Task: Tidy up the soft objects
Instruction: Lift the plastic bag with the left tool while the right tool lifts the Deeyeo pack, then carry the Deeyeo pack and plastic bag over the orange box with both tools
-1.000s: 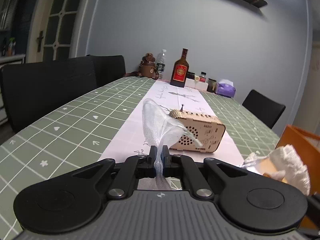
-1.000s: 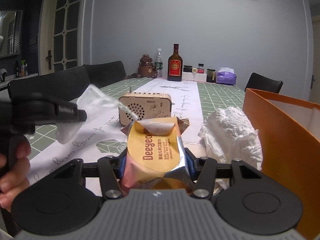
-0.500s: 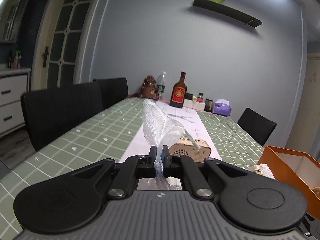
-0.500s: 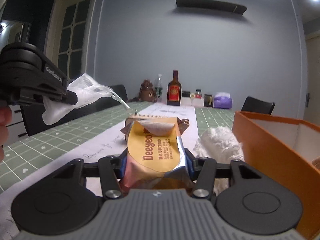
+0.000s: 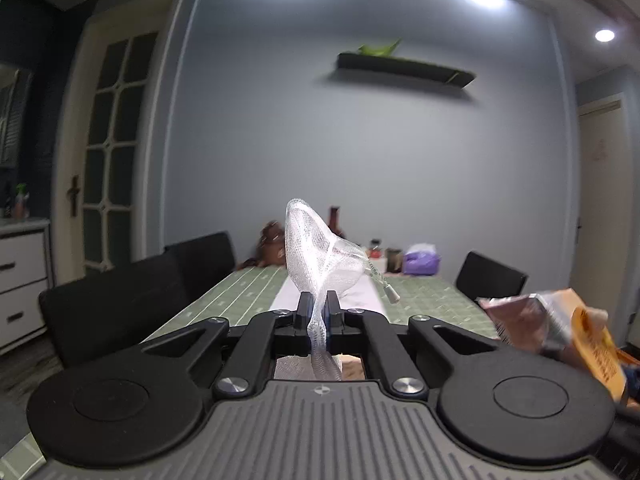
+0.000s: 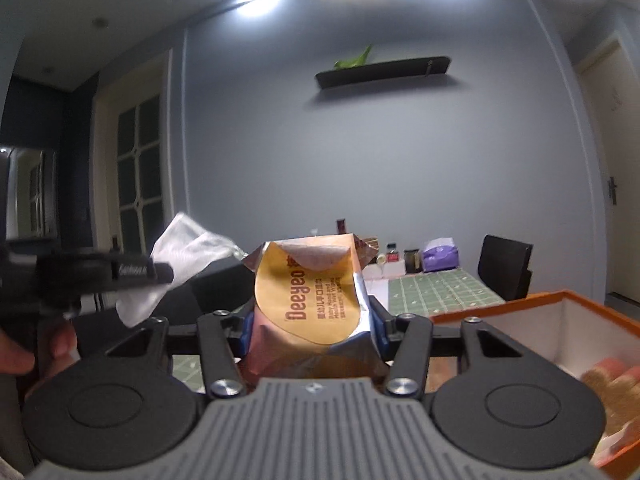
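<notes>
The orange box [image 6: 568, 300] sits open at the lower right of the right wrist view, its destination by my reading. Centre frame, the right gripper [image 6: 312, 320] clamps the wet-wipe pack [image 6: 308, 292]. The left gripper [image 5: 316, 316], jaws pinched tight, holds the white mesh pouch [image 5: 320, 256] mid-frame. Carrying is under way; next, each likely needs lowering over the box before release.
</notes>
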Demonstrator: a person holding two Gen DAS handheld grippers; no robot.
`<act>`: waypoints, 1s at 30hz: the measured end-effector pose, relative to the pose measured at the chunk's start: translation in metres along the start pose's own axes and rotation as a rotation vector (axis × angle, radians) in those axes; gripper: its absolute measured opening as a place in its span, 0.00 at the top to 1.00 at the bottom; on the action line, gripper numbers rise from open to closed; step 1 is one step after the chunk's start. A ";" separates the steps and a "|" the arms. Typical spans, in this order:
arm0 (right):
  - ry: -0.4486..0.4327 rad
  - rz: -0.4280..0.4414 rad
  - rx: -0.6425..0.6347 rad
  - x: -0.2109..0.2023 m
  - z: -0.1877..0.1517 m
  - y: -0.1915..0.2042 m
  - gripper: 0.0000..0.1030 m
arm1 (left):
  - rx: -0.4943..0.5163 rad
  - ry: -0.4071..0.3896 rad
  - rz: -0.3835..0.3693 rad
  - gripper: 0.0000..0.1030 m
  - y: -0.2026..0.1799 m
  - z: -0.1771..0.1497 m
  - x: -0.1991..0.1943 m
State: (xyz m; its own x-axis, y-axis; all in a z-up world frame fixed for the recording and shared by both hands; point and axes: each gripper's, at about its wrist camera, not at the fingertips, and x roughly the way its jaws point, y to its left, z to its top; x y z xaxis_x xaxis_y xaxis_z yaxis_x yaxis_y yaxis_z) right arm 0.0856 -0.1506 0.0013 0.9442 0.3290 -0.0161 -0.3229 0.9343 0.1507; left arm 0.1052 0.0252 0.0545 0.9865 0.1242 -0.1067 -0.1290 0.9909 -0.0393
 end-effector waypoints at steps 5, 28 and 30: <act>-0.049 -0.060 0.006 -0.023 0.028 -0.038 0.49 | 0.046 -0.091 -0.084 0.94 -0.029 0.014 -0.011; 0.223 -0.247 -0.024 -0.011 0.075 -0.157 0.49 | 0.126 0.138 -0.439 0.94 -0.144 0.020 0.049; 0.280 -0.240 -0.008 0.005 0.075 -0.166 0.49 | 0.140 0.179 -0.451 0.94 -0.153 0.019 0.059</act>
State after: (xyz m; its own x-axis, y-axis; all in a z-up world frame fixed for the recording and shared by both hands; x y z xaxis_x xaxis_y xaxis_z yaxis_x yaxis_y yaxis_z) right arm 0.1491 -0.3142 0.0499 0.9390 0.1243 -0.3205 -0.0962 0.9901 0.1020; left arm 0.1855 -0.1180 0.0734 0.9066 -0.3170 -0.2787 0.3332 0.9428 0.0115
